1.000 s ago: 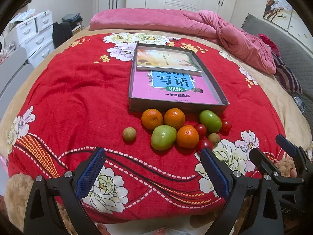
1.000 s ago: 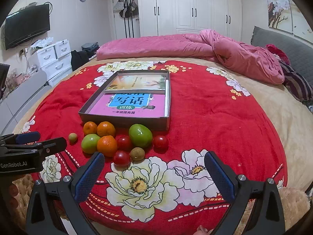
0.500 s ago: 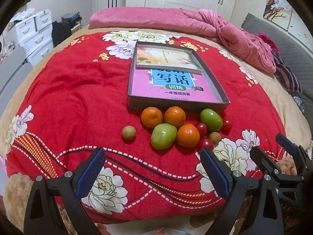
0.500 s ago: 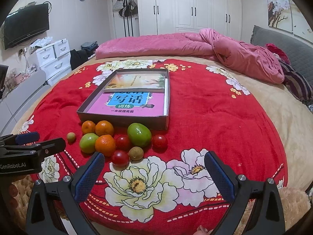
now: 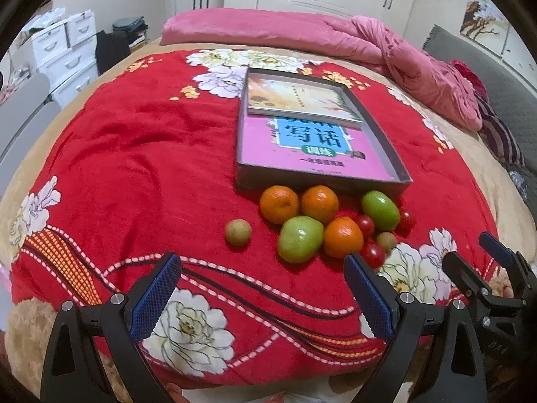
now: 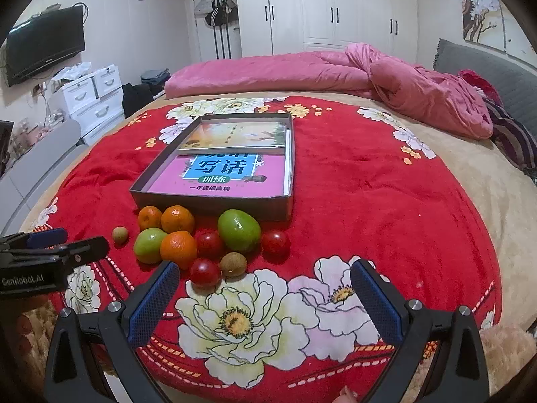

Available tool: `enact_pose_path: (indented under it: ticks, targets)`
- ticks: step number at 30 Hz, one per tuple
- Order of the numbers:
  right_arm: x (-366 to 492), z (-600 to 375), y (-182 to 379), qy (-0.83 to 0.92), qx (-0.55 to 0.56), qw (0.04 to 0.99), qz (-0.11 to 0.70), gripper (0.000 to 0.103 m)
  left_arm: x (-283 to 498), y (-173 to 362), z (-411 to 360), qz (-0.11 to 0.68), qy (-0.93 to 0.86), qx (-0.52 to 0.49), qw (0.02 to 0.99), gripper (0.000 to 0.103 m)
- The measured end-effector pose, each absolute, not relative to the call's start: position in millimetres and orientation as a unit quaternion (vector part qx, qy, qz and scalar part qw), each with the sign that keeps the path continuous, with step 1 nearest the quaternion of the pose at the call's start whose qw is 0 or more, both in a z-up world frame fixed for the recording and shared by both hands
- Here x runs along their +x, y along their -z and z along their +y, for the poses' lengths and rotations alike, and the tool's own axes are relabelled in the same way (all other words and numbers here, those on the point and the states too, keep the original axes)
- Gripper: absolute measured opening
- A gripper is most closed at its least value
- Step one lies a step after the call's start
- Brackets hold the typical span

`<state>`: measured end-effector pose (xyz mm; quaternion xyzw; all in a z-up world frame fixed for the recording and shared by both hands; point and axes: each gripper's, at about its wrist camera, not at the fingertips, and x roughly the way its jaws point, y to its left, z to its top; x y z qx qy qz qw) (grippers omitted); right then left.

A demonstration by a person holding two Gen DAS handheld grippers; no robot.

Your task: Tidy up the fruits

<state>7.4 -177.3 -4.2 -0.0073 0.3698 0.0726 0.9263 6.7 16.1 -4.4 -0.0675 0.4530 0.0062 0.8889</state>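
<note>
A cluster of fruit lies on the red flowered blanket point(image 5: 134, 174) in front of a shallow grey box point(image 5: 322, 184) holding books. It has three oranges point(image 5: 279, 204), two green fruits point(image 5: 300, 239), several small red tomatoes point(image 5: 373, 254) and a brown longan point(image 5: 386, 240). Another longan point(image 5: 238, 231) lies apart to the left. My left gripper point(image 5: 261, 297) is open and empty, short of the fruit. My right gripper point(image 6: 265, 297) is open and empty, just before a tomato point(image 6: 205, 271) and longan point(image 6: 233, 264); the green fruit point(image 6: 239, 230) lies beyond.
A pink quilt point(image 6: 335, 74) is bunched at the bed's far side. White drawers point(image 6: 94, 94) and a wall TV point(image 6: 45, 45) stand at the left, wardrobes point(image 6: 335, 6) behind. The grey headboard point(image 6: 486, 77) is on the right.
Both grippers have moved slightly forward toward the fruit. Jaws stay open; no fruit has moved.
</note>
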Motion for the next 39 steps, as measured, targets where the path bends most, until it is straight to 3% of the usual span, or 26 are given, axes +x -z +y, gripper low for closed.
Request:
enact_pose_path:
  ticks: [12, 29, 31, 33, 35, 39]
  targets:
    - [56.8, -192.5, 27.6, -0.069, -0.02, 0.899, 0.433, 0.103, 30.9, 27.5, 45.5, 0.482, 0.001, -0.067, 0.873, 0.097]
    - [94.6, -188.3, 46.3, -0.092, -0.076, 0.88, 0.459, 0.103, 55.3, 43.2, 51.0, 0.497, 0.008, -0.066, 0.865, 0.097]
    - [97.4, -186.4, 49.9, -0.093, -0.081, 0.877, 0.464, 0.103, 56.6, 44.1, 52.4, 0.496, 0.008, -0.071, 0.865, 0.092]
    - [99.0, -186.6, 53.7, -0.093, -0.082, 0.874, 0.47, 0.1, 59.0, 46.7, 53.2, 0.504, 0.014, -0.072, 0.86, 0.064]
    - [100.9, -187.9, 56.8, -0.098, -0.078, 0.871, 0.475, 0.089, 61.2, 50.6, 52.6, 0.512, 0.015, -0.069, 0.856, 0.062]
    - [101.0, -190.4, 58.2, -0.114, -0.065, 0.867, 0.48, 0.084, 62.0, 52.7, 52.1, 0.51, 0.022, -0.071, 0.857, 0.062]
